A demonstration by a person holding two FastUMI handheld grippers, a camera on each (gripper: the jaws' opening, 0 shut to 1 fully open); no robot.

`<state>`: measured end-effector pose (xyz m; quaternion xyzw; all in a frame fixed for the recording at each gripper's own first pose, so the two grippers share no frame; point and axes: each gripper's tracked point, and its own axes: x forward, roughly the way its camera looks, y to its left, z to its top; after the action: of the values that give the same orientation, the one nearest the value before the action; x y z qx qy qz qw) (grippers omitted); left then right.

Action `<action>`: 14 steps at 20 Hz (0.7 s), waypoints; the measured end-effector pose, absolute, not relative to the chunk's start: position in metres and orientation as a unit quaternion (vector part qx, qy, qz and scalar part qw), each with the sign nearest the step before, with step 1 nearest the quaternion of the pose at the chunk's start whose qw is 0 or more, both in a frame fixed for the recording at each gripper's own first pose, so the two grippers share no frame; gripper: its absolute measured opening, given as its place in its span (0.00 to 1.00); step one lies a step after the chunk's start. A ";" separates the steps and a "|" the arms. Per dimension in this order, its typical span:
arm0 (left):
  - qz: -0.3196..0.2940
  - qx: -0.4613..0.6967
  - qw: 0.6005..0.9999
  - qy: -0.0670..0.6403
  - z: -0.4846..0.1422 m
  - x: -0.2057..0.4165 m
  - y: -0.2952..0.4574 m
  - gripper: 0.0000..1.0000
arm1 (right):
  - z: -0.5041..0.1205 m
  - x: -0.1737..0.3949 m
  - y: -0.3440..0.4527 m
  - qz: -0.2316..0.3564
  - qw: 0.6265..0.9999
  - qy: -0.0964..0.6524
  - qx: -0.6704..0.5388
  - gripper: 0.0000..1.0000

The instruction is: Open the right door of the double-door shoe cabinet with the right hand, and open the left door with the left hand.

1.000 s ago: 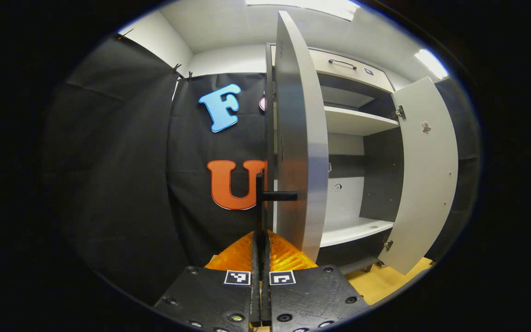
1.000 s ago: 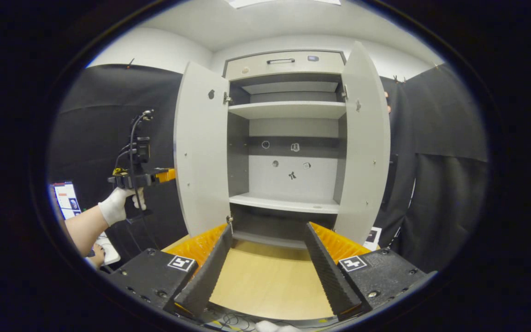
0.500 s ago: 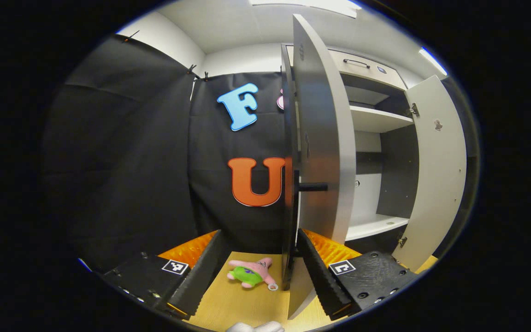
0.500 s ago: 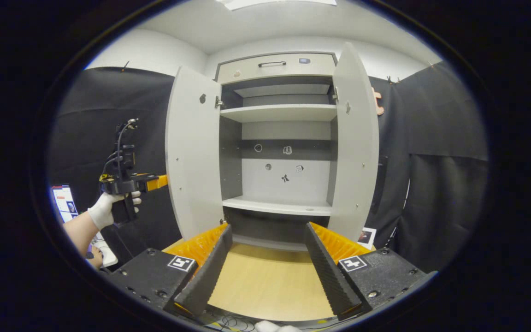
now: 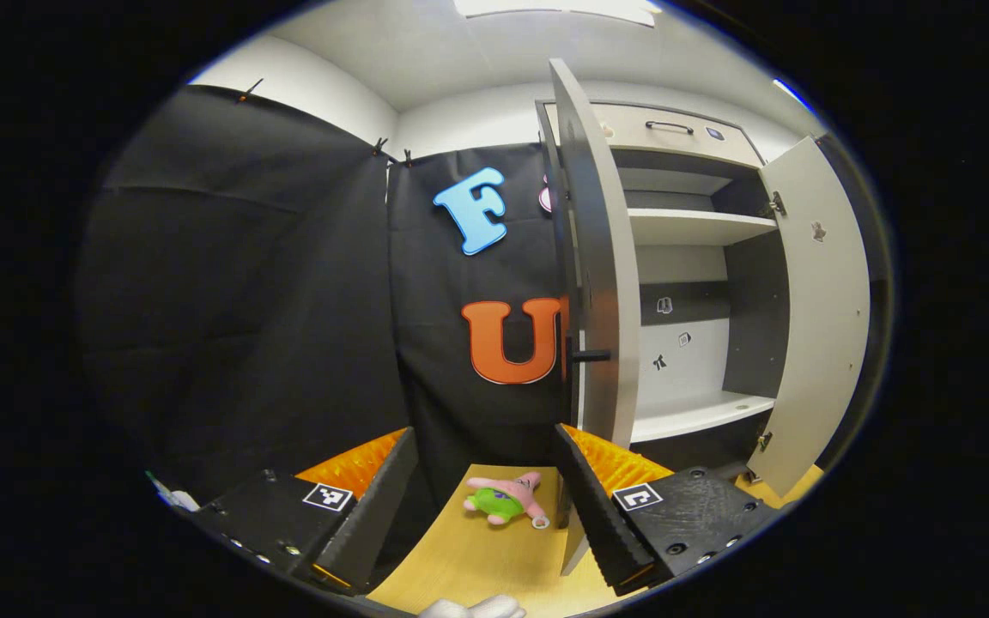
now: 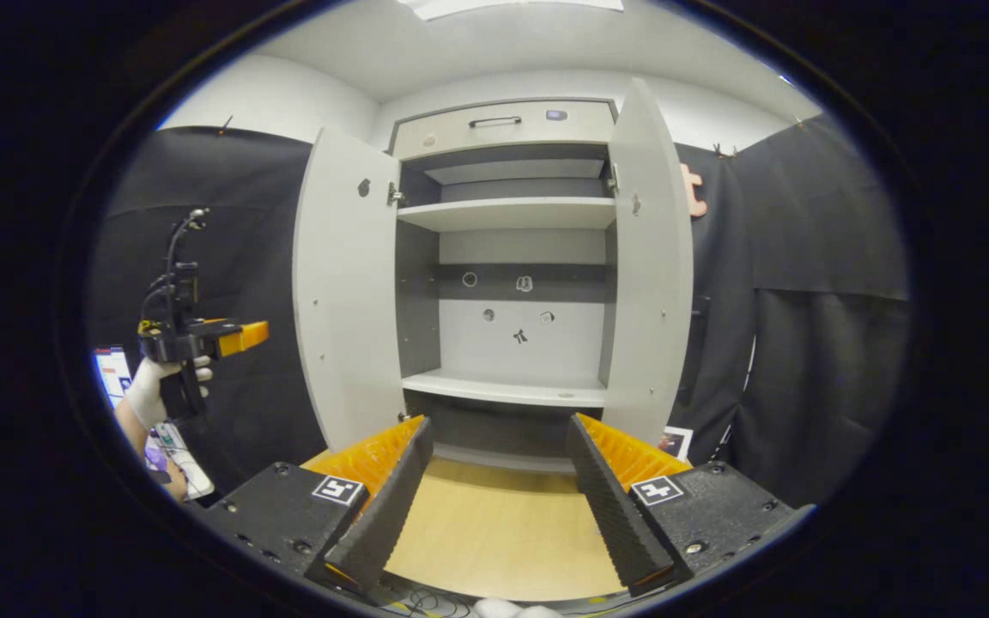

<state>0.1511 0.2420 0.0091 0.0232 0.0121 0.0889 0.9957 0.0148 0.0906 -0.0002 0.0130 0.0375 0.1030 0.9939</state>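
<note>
The pale grey shoe cabinet (image 6: 503,390) has both doors swung out. In the right gripper view the left door (image 6: 344,292) and the right door (image 6: 651,275) flank bare shelves. My right gripper (image 6: 499,506) stands open in front of the cabinet, touching nothing. In the left gripper view the left door (image 5: 602,257) shows edge-on with its dark handle (image 5: 589,354) sticking out, and the right door (image 5: 816,309) is beyond it. My left gripper (image 5: 482,506) is open, a short way back from that handle. A gloved hand holds the left gripper (image 6: 245,336) to the left of the left door.
A pink and green plush toy (image 5: 505,502) lies on the wooden floor (image 5: 469,558) by the left door's foot. A drawer (image 6: 503,124) with a handle tops the cabinet. Black cloth walls stand on both sides. A lit screen (image 6: 108,373) sits low at the left.
My left gripper opened, let go of the left door's handle and drew back from it. The right gripper stayed open and backed off a little.
</note>
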 end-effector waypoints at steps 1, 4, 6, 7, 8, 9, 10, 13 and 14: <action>0.087 0.023 0.996 0.007 0.018 0.146 0.235 0.94 | 0.002 0.016 0.089 0.099 0.994 0.035 0.015 0.98; 0.075 0.025 0.997 -0.001 0.042 0.129 0.207 0.94 | 0.008 0.021 0.081 0.087 0.996 0.028 0.016 0.98; 0.068 0.031 0.997 -0.002 0.050 0.120 0.181 0.94 | 0.010 0.022 0.075 0.080 0.996 0.027 0.018 0.98; 0.064 0.034 0.997 -0.001 0.051 0.117 0.168 0.94 | 0.010 0.022 0.072 0.076 0.997 0.026 0.019 0.98; 0.057 0.038 0.998 -0.002 0.052 0.114 0.152 0.94 | 0.012 0.022 0.070 0.072 0.997 0.024 0.019 0.98; 0.052 0.045 0.998 -0.001 0.050 0.113 0.140 0.94 | 0.013 0.023 0.068 0.067 0.997 0.021 0.021 0.98; 0.044 0.048 0.998 -0.003 0.049 0.110 0.126 0.94 | 0.014 0.024 0.066 0.063 0.998 0.020 0.022 0.98; 0.007 0.029 1.000 0.009 0.033 0.101 0.081 0.95 | 0.013 0.024 0.059 0.052 0.998 0.019 0.027 0.96; 0.002 0.023 1.000 0.013 0.027 0.097 0.072 0.95 | 0.012 0.024 0.057 0.049 0.998 0.020 0.027 0.98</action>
<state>0.0968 0.0718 0.0274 0.0226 0.0128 0.0025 0.9997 0.0237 0.0570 0.0117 0.0273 0.0203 0.0491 0.9982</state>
